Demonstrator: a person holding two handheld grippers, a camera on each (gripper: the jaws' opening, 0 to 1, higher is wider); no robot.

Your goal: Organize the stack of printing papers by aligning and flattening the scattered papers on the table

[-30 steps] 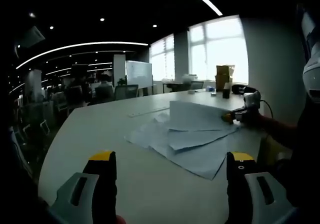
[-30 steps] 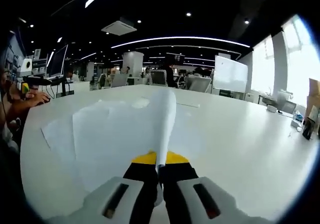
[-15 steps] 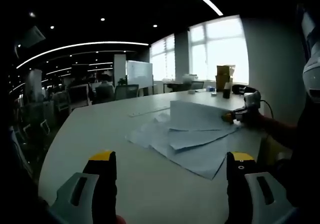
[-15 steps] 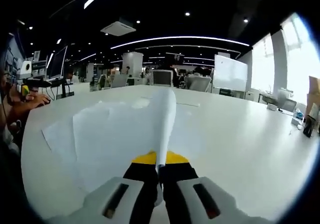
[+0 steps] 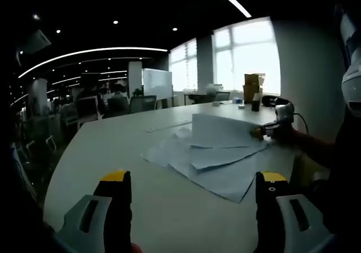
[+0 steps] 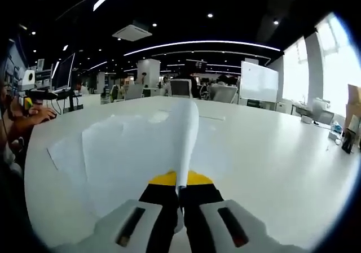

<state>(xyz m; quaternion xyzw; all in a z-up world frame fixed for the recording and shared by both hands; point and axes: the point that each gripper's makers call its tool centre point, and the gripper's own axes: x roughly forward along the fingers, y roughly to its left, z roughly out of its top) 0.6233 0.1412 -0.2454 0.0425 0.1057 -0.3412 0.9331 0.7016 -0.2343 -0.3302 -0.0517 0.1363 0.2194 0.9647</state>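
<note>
Pinching one raised sheet [image 6: 185, 137] edge-on, the right gripper [image 6: 179, 192] is holding its yellow-tipped jaws clamped together, the paper standing up between them and curving away over the white table [image 6: 271, 157]. Around that raised sheet, the scattered papers [image 6: 115, 151] are lying flat and fanned out on the tabletop, overlapping one another. In the left gripper view the same spread of papers [image 5: 217, 160] is sitting on the table, with the lifted sheet standing at its far side, where the right gripper [image 5: 265, 131] is gripping it. Well short of the papers, the left gripper [image 5: 192, 199] is hanging with its jaws spread wide, nothing between them.
</note>
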